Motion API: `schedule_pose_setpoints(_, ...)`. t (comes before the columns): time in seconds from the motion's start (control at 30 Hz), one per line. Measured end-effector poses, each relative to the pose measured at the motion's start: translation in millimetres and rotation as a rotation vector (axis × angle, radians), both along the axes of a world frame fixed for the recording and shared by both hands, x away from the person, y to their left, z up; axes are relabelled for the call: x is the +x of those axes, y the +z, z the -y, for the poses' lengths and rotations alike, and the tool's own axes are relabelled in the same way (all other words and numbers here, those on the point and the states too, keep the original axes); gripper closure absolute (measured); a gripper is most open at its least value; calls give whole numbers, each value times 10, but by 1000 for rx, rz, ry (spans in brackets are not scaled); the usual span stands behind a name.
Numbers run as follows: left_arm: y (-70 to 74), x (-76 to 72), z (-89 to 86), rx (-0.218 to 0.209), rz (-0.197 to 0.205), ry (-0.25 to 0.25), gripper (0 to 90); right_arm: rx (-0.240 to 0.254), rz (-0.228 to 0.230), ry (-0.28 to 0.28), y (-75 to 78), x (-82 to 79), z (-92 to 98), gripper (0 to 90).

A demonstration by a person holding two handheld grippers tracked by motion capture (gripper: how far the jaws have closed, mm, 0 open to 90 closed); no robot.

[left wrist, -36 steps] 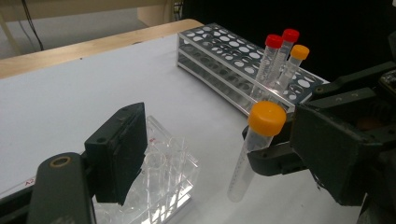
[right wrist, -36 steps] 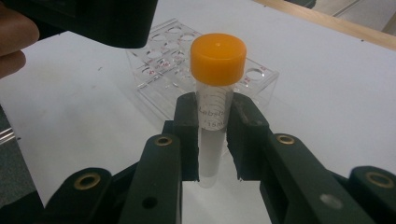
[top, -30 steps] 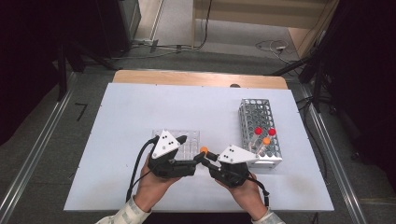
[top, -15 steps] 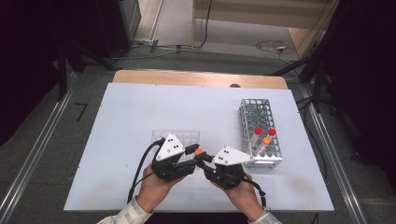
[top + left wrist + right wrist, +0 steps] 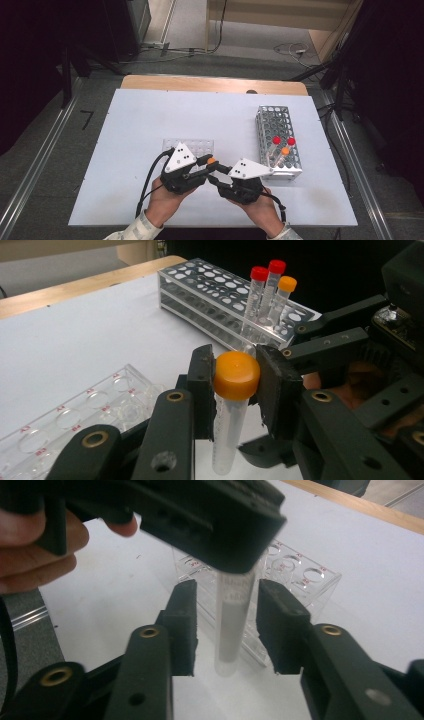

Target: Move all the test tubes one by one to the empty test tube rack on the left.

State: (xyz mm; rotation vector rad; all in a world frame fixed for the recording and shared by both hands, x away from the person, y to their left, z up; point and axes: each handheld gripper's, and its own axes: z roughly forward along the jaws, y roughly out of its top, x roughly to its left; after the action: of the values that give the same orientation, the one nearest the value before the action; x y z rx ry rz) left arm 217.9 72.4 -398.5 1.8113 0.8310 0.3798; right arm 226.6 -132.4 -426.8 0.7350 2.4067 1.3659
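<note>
A clear tube with an orange cap [image 5: 235, 375] hangs upright between both grippers above the table's front middle [image 5: 211, 161]. My left gripper [image 5: 235, 385] is shut on the cap; its jaws have just been closing, and both pads press the cap's sides. My right gripper [image 5: 227, 615] is open. Its jaws have just been opening and stand apart from the tube's body [image 5: 231, 630], which still lies between them. In the high view the left gripper [image 5: 206, 164] and right gripper [image 5: 214, 175] meet tip to tip.
A clear plastic rack [image 5: 192, 147] lies just behind the grippers, its wells bare [image 5: 75, 415]. At the right stands a perforated rack [image 5: 280, 125] with two red-capped tubes [image 5: 276, 140] and an orange-capped one [image 5: 285, 150]. Both hands rest near the table's front edge.
The left jaws have closed on the orange cap. The right jaws have spread away from the tube's body. Both hands have stayed where they were.
</note>
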Motion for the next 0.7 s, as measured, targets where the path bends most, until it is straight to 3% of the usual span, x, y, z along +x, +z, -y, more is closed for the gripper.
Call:
schedule_pose_setpoints(0.13,68,-7,-96,-17,0,19,707,9,-7,3,5,-22,111,429)
schedule_pose_setpoints(0.37,170,17,-284,-38,7,77,708,19,-17,-43,3,-43,364,398)
schedule_pose_setpoints(0.7,182,108,-439,-27,44,176,708,22,-19,-91,-11,-69,604,376)
